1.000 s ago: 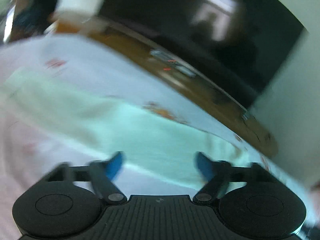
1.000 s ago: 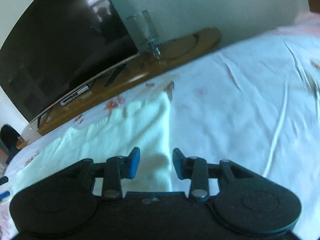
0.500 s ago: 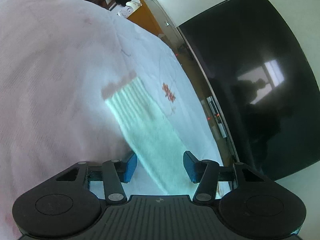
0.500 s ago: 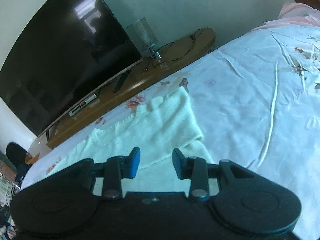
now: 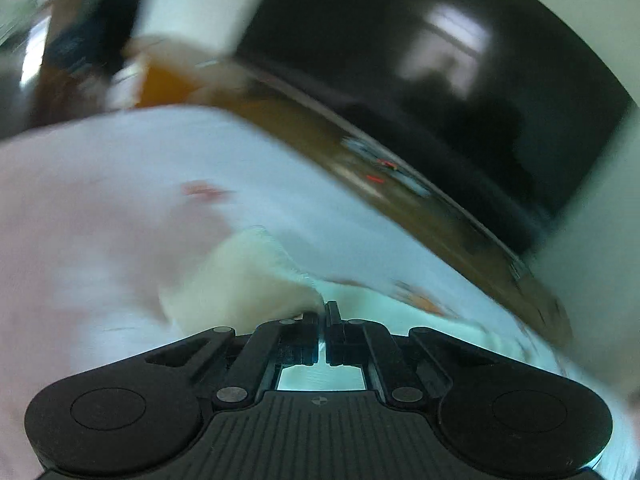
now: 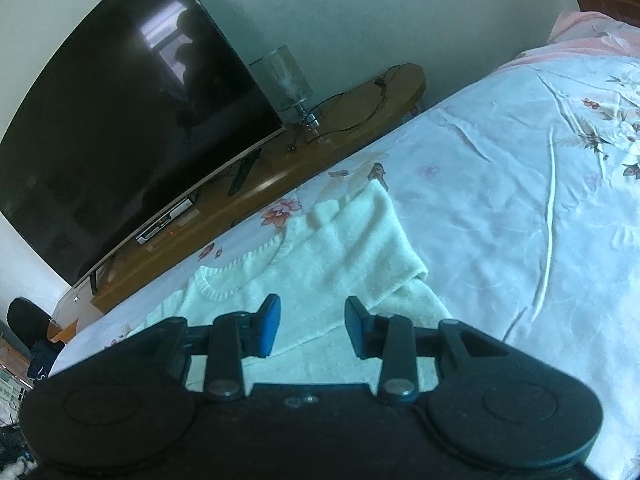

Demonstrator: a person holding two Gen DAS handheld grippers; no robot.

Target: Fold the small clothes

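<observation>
A pale cream knitted sweater (image 6: 340,256) lies flat on the floral bed sheet (image 6: 500,200), neckline toward the bed's far edge and one sleeve folded in at its right side. My right gripper (image 6: 312,312) hovers open above its body, nothing between the blue pads. The left wrist view is blurred by motion. There my left gripper (image 5: 323,310) has its jaws together, pinching an edge of the sweater's sleeve (image 5: 240,280), which bunches up to the left of the fingertips.
Past the bed's far edge runs a brown wooden TV stand (image 6: 320,140) carrying a large dark television (image 6: 120,120) and a glass lamp (image 6: 286,76) with cables. A pink cover (image 6: 580,36) lies at the far right. Bare sheet spreads to the sweater's right.
The left jaws went from wide open to closed on the sleeve, and that view swung sharply. The right gripper drew back and up, showing more of the sweater; its jaws kept their gap.
</observation>
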